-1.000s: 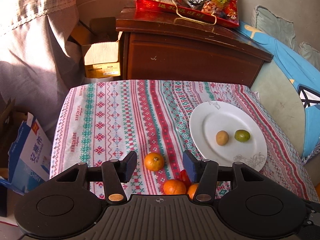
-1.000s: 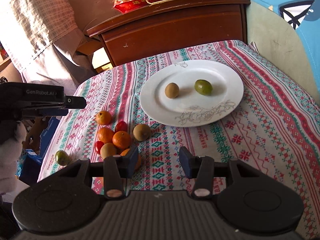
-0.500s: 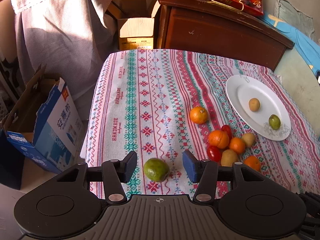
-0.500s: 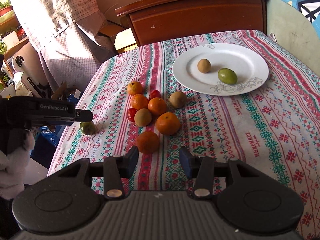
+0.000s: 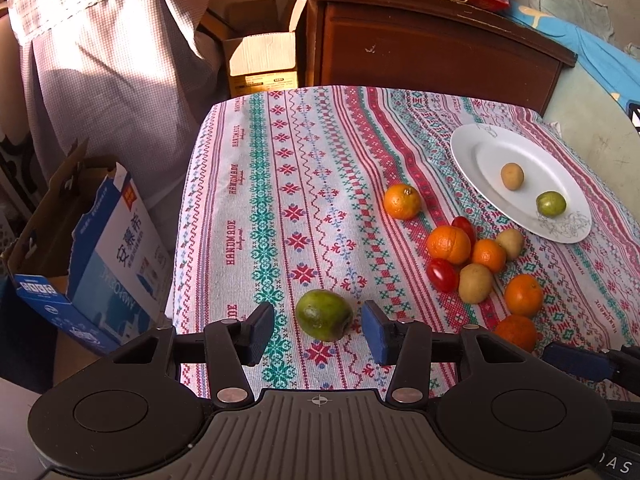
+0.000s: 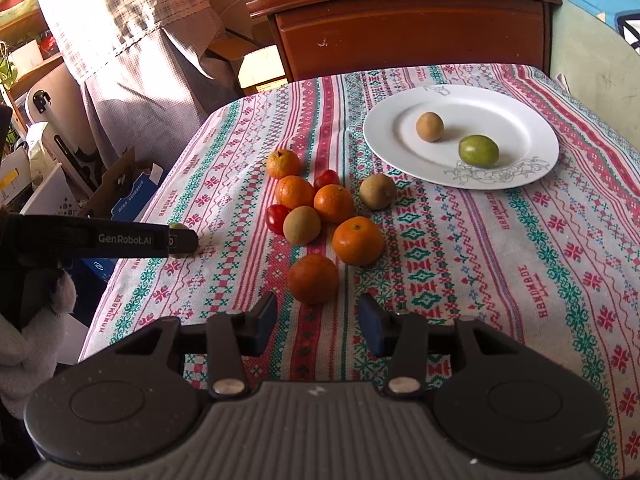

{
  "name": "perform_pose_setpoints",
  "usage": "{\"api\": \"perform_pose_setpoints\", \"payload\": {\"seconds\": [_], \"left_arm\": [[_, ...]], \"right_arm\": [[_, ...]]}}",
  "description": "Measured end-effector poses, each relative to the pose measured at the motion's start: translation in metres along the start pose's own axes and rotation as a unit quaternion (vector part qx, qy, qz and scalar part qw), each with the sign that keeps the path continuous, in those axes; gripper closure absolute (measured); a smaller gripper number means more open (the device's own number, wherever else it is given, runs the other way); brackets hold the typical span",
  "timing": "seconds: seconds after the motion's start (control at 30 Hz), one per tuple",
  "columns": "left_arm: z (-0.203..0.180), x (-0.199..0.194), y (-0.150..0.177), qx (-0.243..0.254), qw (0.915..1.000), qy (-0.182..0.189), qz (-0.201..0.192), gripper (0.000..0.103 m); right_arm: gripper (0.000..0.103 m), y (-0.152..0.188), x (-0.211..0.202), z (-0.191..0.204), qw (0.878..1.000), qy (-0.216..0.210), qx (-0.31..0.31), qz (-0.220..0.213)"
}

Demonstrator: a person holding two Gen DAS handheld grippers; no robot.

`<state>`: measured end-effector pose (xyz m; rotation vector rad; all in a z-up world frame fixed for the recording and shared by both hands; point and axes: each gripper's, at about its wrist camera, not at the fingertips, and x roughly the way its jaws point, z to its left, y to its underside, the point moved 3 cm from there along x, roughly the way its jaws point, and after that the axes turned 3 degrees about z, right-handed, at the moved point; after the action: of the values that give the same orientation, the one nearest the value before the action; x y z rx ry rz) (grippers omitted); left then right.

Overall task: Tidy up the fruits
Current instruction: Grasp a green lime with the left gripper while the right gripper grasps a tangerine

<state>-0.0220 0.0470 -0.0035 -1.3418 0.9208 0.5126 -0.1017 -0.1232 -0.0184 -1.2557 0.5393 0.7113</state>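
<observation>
Left gripper [image 5: 318, 326] open around green fruit [image 5: 324, 314] on tablecloth [image 5: 280, 184] (pads not touching), right gripper [image 6: 318, 322] open just short of an orange [image 6: 313, 279], white plate [image 6: 520, 120] holds two fruits.

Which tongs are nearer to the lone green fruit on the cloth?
Left. The left tongs are open around the green fruit; the right tongs sit apart, by an orange.
</observation>
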Motion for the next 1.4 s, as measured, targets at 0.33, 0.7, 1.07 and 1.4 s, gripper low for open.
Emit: {"api": "perform_pose_setpoints", "payload": {"seconds": [0.33, 0.7, 1.07, 1.4], "left_arm": [[0.003, 0.006, 0.003, -0.007, 1.0, 0.0, -0.004, 0.065], [0.0, 0.008, 0.005, -0.004, 0.9998, 0.011, -0.017, 0.073], [-0.015, -0.013, -0.015, -0.021, 0.9973, 0.04, -0.057, 0.073], [-0.038, -0.028, -0.035, -0.025, 0.994, 0.07, -0.08, 0.073]], "right_arm": [[0.068, -0.005, 0.007, 0.004, 1.0, -0.001, -0.006, -0.006], [0.074, -0.006, 0.009, 0.004, 1.0, 0.0, -0.005, -0.014], [0.074, -0.032, -0.015, -0.004, 0.999, -0.008, -0.012, -0.041], [0.074, -0.059, -0.03, -0.027, 0.999, -0.009, -0.002, -0.05]]}}
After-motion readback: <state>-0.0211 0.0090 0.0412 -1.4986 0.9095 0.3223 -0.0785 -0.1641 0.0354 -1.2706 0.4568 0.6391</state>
